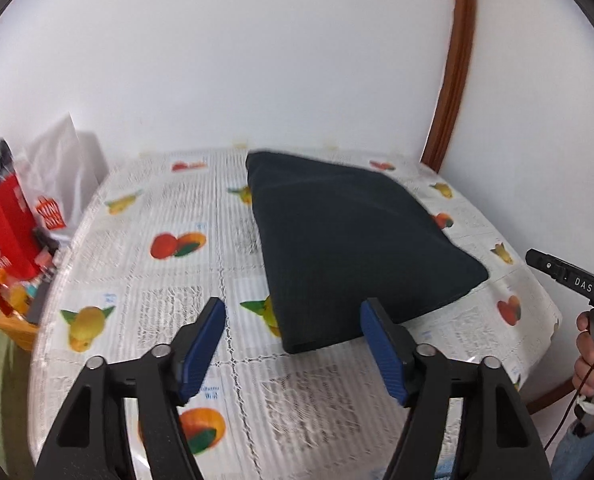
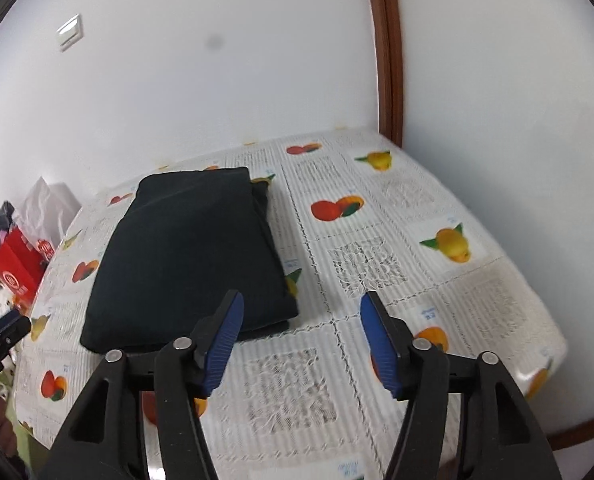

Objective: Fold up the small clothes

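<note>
Folded dark garment (image 1: 357, 240) flat on the table (image 1: 145, 264), lying ahead of both pairs of fingers and touched by neither. Left gripper (image 1: 293, 340) with fingers (image 1: 207, 344) spread apart, nothing between the blue pads — near edge of the garment just beyond and between the fingertips, its bulk running ahead and off to the right. Right gripper (image 2: 299, 340) likewise parted and empty, fingers (image 2: 381, 348) above bare tablecloth; garment (image 2: 193, 256) ahead and to the left of them, its near right corner just past the left fingertip. Both pairs lifted clear of the cloth, pointing down at a slant.

Far left of the left fingers, beyond the table's edge: a red paper bag (image 1: 7, 240) with dark items poking from its top, contents too blurred to name, and a white plastic bag (image 1: 57, 168) behind it.

Table covered with a white lace-patterned cloth printed with oranges, lemons and other fruit. White wall (image 1: 257, 60) behind, a brown wooden frame (image 1: 453, 80) rising at the right, a white switch plate (image 2: 70, 33) high on the wall. At the right edge of the left wrist view — a hand (image 1: 589, 356) gripping the black handle of the other gripper.
</note>
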